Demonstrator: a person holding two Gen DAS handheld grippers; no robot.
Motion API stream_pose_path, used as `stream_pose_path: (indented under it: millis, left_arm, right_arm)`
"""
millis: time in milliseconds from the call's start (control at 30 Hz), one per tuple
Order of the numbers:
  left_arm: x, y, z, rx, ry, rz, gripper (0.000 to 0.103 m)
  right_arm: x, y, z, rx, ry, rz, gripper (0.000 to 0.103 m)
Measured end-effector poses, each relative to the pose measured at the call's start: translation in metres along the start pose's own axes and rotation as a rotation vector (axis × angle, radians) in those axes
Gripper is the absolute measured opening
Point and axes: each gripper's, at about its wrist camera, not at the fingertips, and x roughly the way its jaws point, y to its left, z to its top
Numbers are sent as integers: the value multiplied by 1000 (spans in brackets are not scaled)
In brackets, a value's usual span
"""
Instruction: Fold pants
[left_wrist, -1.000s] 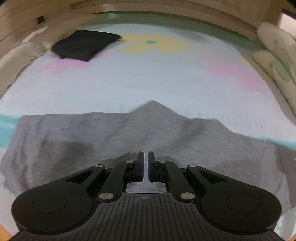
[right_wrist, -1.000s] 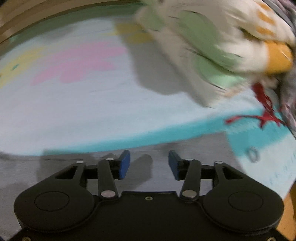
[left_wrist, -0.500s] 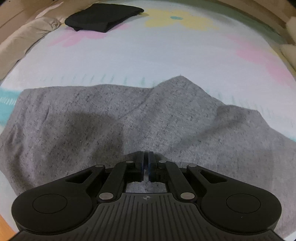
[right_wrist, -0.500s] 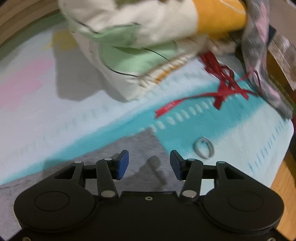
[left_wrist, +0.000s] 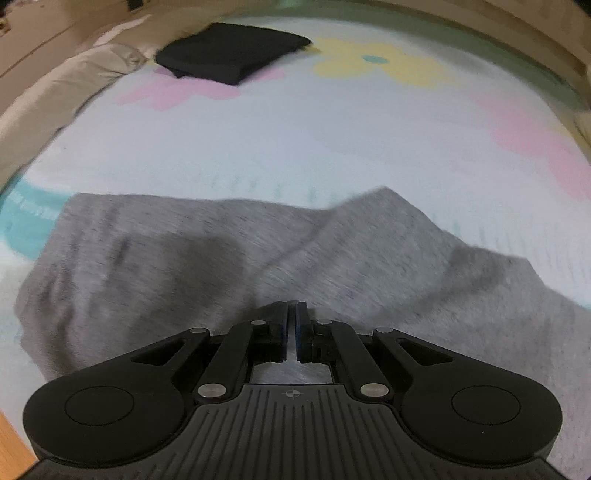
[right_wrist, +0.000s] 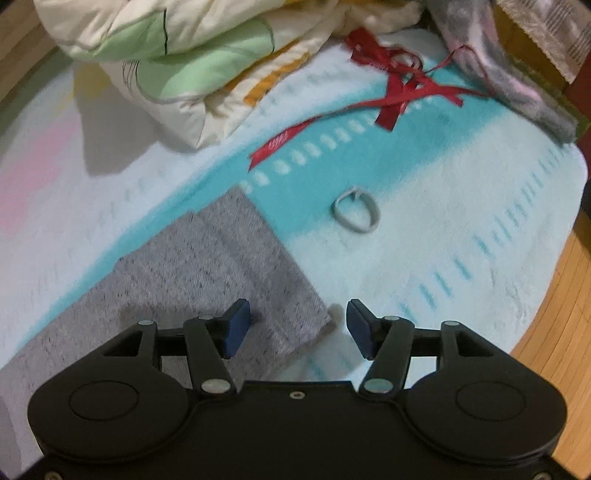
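Left gripper (left_wrist: 291, 325): matte black housing, ribbed top plate with a small crosshair mark at 12 o'clock, two round caps at 9 and 3 o'clock, silver pivot screws on the linkage arms.

Right gripper (right_wrist: 297, 325): same black frame, smooth top plate, one centre screw, blue pads (right_wrist: 236, 328) on its fingers.

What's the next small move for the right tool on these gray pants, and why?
Probably lower the right tool and close on the pants corner: its jaws are opening, the corner lies between the fingers, unpinched, and the left tool looks shut on the cloth.
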Motion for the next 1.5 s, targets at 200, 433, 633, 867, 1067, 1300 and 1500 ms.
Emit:
stream_pose_path:
  millis: [200,433,633,867,1067,1300,1500]
  left_arm:
    - [7,10,0,-36,24,-2,4]
    - [12,3,-5,-16,42,7,4]
    - [11,3,-4,-16,38,10,4]
    - [-18,-29,-7,93,-42,-23,5]
    - [-20,-61,-21,186,-17,-73,5]
    - [-26,-86,-37,257,-9,-121,5]
    - [-13,-104,-49,301,30,-96,5]
  right_arm:
    - [-20,14,1,-98,-82,45,61]
    - [-7,37,-8,-213,-79,22,61]
    - [13,44,-12,-262,-31,16,40]
    - [-22,37,-8,-202,-146,-13,11]
    - [-1,20,0,-113,-74,-12,11]
    - [1,0,2,-63,-140,-151,3]
    - [-26,-36,-9,126,-92,96,50]
